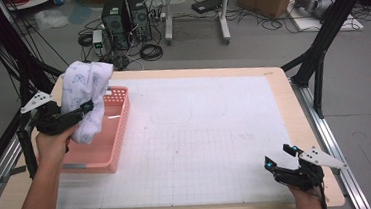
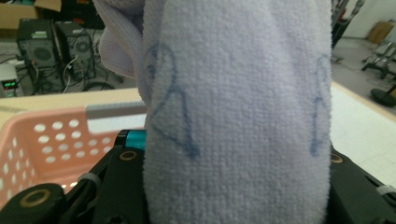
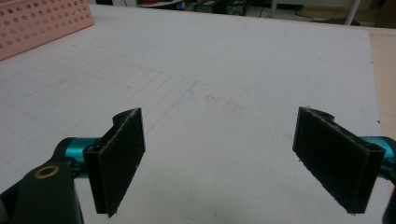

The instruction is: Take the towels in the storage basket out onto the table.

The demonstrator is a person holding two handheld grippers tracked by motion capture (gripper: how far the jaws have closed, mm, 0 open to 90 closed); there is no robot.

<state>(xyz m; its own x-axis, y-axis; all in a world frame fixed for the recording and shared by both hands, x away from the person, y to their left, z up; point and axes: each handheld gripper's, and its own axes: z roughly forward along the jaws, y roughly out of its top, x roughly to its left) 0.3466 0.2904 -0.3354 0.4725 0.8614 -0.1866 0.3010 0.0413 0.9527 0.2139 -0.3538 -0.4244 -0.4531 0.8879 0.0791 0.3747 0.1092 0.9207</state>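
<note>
A pale lilac towel (image 1: 86, 94) with blue line drawings hangs bunched above the pink perforated basket (image 1: 118, 135) at the table's left. My left gripper (image 1: 81, 112) is shut on the towel, which fills the space between its jaws in the left gripper view as a thick fold (image 2: 233, 121). The basket (image 2: 42, 135) lies below and behind it there. Near the front right corner of the table my right gripper (image 1: 280, 157) rests with its jaws wide apart. Nothing lies between its black pads (image 3: 119, 158) but the white gridded mat (image 3: 224, 79).
A white gridded mat (image 1: 211, 132) covers most of the wooden table (image 1: 308, 125). The pink basket's corner (image 3: 42, 23) is far left in the right gripper view. Behind the table stand computer towers (image 1: 126, 19), cables, boxes and black frame struts (image 1: 319, 49).
</note>
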